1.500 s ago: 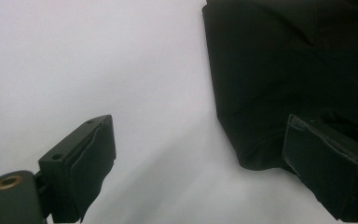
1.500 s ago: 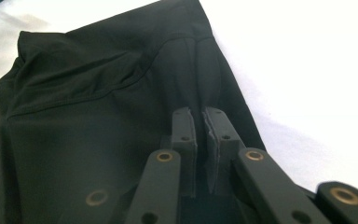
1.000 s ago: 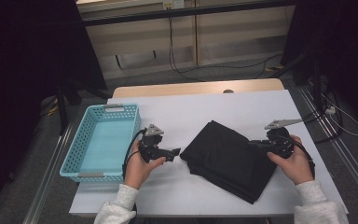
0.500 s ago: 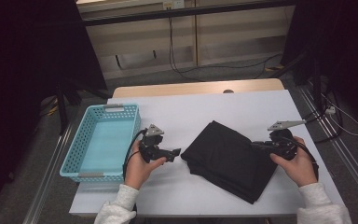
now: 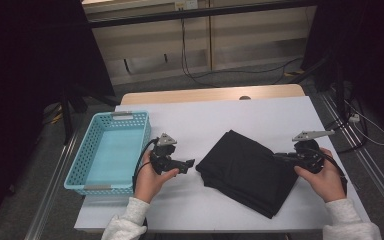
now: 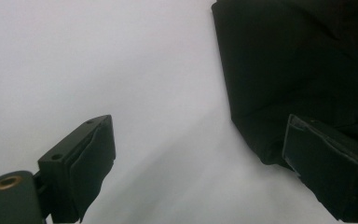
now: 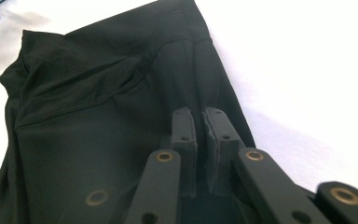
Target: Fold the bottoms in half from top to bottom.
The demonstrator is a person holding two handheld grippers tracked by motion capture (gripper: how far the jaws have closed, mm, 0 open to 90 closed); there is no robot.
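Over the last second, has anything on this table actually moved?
Hardly. The right gripper has edged slightly outward along the right edge of the folded black cloth, its jaws closed throughout. The left gripper stayed open beside the cloth's left corner, and the blue basket and the cloth lie as before.

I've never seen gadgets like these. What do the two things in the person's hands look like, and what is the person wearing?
Each hand-held gripper, left and right, is black with two flat jaws on linkage arms with brass-coloured rivets. A grey three-cornered plate sits on top, and a black cable trails off. The sleeves are light grey knit.
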